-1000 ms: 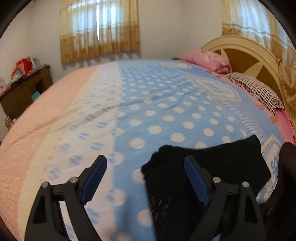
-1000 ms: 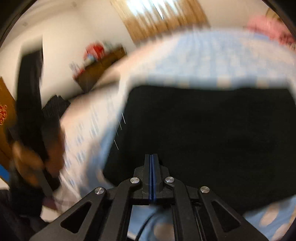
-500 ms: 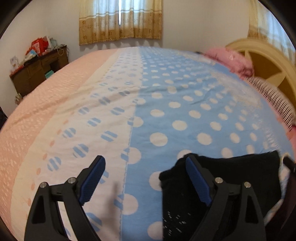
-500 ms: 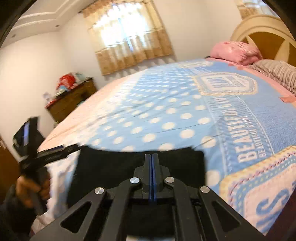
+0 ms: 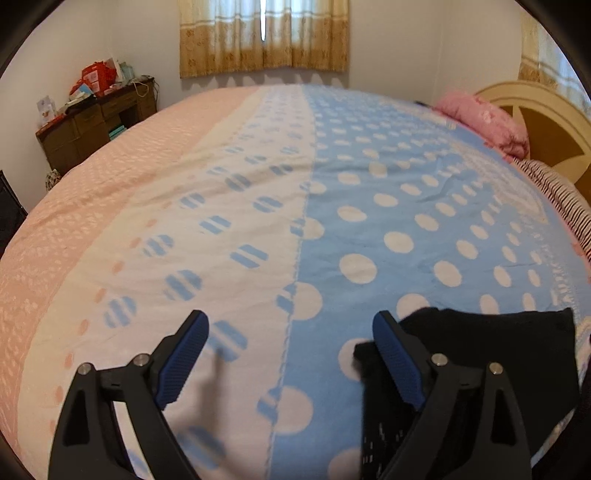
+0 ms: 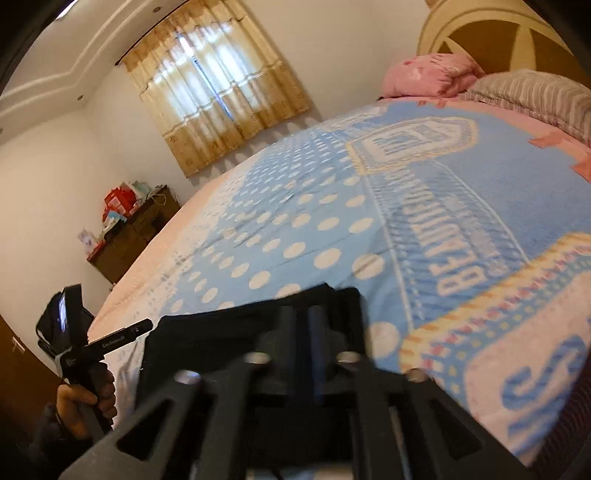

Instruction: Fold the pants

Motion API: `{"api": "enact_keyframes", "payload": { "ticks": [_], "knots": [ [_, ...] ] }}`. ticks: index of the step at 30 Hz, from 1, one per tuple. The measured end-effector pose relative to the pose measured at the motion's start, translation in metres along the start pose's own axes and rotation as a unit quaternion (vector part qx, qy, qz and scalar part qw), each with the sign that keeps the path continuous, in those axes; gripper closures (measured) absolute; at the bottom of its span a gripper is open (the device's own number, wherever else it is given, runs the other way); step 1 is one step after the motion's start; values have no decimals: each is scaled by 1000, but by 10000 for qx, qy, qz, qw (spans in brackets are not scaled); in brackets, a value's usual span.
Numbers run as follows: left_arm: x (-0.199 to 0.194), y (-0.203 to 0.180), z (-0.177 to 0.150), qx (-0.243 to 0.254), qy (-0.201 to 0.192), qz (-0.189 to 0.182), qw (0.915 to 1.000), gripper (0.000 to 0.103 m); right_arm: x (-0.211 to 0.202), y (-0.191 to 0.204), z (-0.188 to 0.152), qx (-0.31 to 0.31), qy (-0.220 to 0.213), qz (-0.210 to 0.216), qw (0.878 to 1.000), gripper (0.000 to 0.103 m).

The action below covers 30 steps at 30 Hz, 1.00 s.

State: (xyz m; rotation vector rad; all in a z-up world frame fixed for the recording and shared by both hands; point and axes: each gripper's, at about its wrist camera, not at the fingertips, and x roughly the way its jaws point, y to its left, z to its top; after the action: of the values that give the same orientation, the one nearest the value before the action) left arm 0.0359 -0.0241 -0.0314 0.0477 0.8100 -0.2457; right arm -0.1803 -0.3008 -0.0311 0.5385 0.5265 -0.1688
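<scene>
The black pants [image 5: 498,350] lie folded in a flat rectangle on the blue dotted bedspread [image 5: 369,206], near the bed's front edge. My left gripper [image 5: 291,321] hovers left of them, jaws wide and still opening, with only bedspread between; its right finger [image 5: 395,354] overlaps the pants' left edge. In the right wrist view the pants [image 6: 221,332] lie just beyond my right gripper [image 6: 301,314], which is blurred. Its jaws are opening with a narrow gap and no cloth is seen pinched in them. A hand [image 6: 79,402] holds the left gripper [image 6: 110,339] at the pants' left side.
A dark wooden dresser [image 5: 96,122] with boxes stands left of the bed. A pink pillow [image 5: 487,122], a striped pillow [image 5: 561,195] and the cream headboard [image 5: 546,118] are at the right. A curtained window [image 5: 264,35] fills the far wall.
The right gripper's shut jaws have parted, and it has drawn back and risen from the pants. The left view swung left, so the pants slid to its lower right.
</scene>
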Motion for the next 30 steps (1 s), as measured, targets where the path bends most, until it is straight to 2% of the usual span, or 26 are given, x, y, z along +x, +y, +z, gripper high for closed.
{"api": "enact_keyframes", "payload": {
  "ticks": [1, 2, 4, 8, 13, 16, 22, 25, 30],
  "knots": [
    [-5, 1, -2, -49, -14, -44, 10000, 8, -8, -1, -5, 47, -81, -43, 9999, 36],
    [-9, 0, -5, -79, -19, -127, 9999, 7, -14, -2, -8, 44, -146, -66, 9999, 34],
    [-14, -7, -7, 56, -60, -203, 9998, 6, -16, -3, -13, -30, -97, -119, 9999, 34],
    [-15, -24, -9, 456, -76, 36, 9989, 5, -10, -4, -22, 110, 63, -145, 9998, 34],
    [-15, -27, -16, 464, 95, 134, 9988, 5, -9, -2, -29, 213, 172, -114, 9996, 34],
    [-18, -27, -19, 467, 94, 197, 9987, 5, -18, 5, -31, -90, 224, -321, 9992, 34],
    [-22, -33, -23, 618, 60, 276, 9977, 5, -60, 26, -27, -1013, -281, -1018, 9892, 34],
    [-23, -38, -26, 652, 67, 215, 9976, 5, -77, 29, -21, -1210, -606, -1197, 9835, 34],
    [-33, -45, -32, 762, 5, -10, 9971, 5, -73, 23, -20, -1075, -469, -1236, 9854, 34]
  ]
}}
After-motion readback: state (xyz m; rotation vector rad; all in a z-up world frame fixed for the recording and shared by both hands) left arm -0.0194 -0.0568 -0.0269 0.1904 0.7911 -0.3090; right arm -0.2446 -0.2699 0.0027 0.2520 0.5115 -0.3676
